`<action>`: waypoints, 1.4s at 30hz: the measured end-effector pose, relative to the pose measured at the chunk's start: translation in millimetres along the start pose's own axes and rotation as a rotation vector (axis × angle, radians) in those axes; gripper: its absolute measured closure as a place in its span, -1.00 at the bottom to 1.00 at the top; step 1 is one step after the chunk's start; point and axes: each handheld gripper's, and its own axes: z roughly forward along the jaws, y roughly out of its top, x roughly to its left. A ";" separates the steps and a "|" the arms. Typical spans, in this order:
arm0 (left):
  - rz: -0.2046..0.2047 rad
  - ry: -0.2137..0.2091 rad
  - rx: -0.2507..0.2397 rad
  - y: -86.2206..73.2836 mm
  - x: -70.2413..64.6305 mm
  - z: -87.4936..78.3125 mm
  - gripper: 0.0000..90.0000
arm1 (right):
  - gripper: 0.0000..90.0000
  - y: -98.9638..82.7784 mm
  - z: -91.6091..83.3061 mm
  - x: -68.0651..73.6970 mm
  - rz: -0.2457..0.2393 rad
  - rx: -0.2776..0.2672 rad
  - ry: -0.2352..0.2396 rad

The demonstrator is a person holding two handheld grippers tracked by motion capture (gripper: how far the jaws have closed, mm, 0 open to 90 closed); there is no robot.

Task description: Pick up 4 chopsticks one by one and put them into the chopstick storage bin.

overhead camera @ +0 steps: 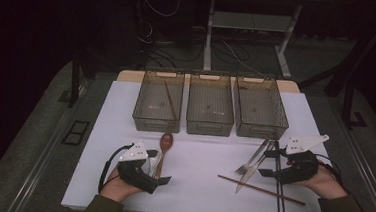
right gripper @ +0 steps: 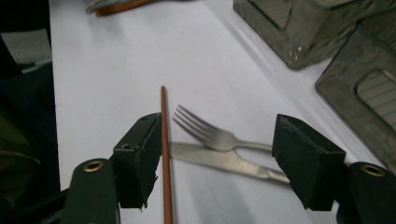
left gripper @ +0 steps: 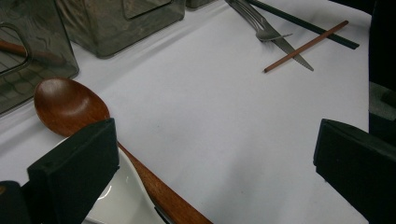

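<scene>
- The fork (right gripper: 212, 133) and knife (right gripper: 224, 161) lie crossed at near right, in front of the right bin (overhead camera: 260, 108).
- Right gripper (right gripper: 219, 163) hangs just above them, jaws wide, empty.
- Left gripper (left gripper: 215, 163), open, sits by the wooden spoon (left gripper: 70, 105).

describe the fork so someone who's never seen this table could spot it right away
Start at the right-hand bin of the three clear ones at the back of the white table. Just in front of it, by the right gripper, lies a small heap of cutlery. The fork is the one silver piece with tines; the knife beside it has a flat blade, and the chopsticks are plain thin sticks.
</scene>
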 end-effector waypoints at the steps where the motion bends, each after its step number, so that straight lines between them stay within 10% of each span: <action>1: 0.002 0.001 0.001 -0.2 -0.2 -0.5 -1.00 | -0.23 -2.0 -0.4 0.7 0.002 0.006 0.004; 26: -0.013 0.011 -0.007 -2.6 -3.6 -2.2 -1.00 | 0.39 -42.2 10.2 11.6 0.007 0.170 0.091; 42: -0.010 0.011 0.001 -4.0 -3.7 -3.3 -1.00 | 0.69 -44.9 21.9 12.4 -0.076 0.258 0.120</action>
